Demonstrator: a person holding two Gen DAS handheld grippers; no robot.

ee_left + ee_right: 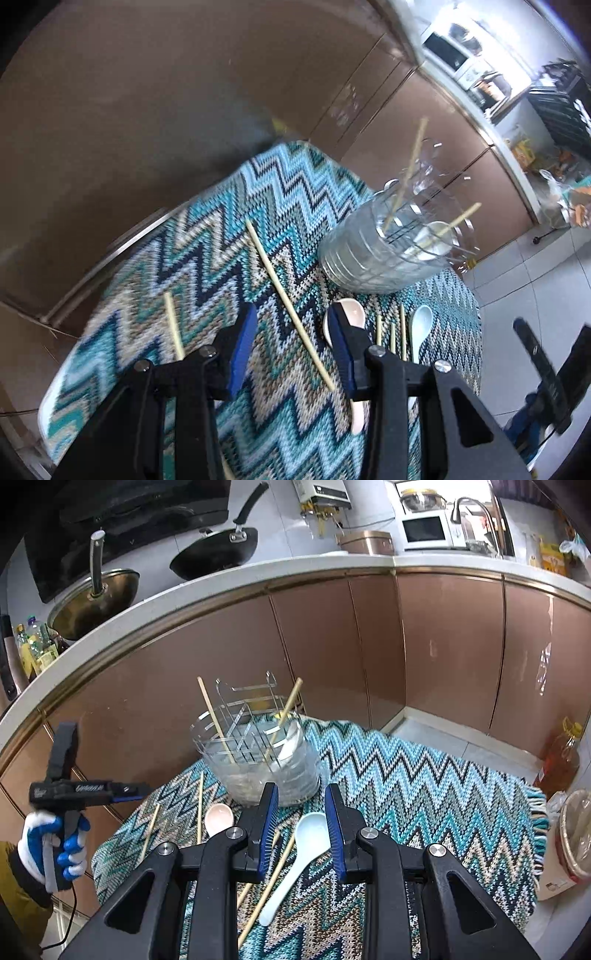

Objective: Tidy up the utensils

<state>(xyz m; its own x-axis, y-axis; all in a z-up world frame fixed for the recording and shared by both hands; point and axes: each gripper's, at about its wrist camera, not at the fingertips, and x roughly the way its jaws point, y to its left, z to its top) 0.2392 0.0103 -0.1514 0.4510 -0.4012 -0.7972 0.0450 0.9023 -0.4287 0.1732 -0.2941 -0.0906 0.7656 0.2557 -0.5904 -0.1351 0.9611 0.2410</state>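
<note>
A clear holder [388, 251] [258, 760] with a wire divider stands on the zigzag cloth [207, 236] [424, 786] and holds two chopsticks and a white spoon. My left gripper [291, 343] is open and empty above a long chopstick [288, 306]; a pink spoon [351, 314] [218, 818] lies by its right finger. My right gripper [301, 819] is open and empty over a pale blue spoon [295, 856] [421, 325]. More chopsticks [269, 882] lie beside it. The left gripper also shows in the right wrist view [136, 788].
Brown cabinet fronts [332, 646] stand behind the cloth-covered table. An oil bottle [561, 760] and a covered basket [576, 834] sit at the right. Woks [214, 552] hang on the wall above the counter.
</note>
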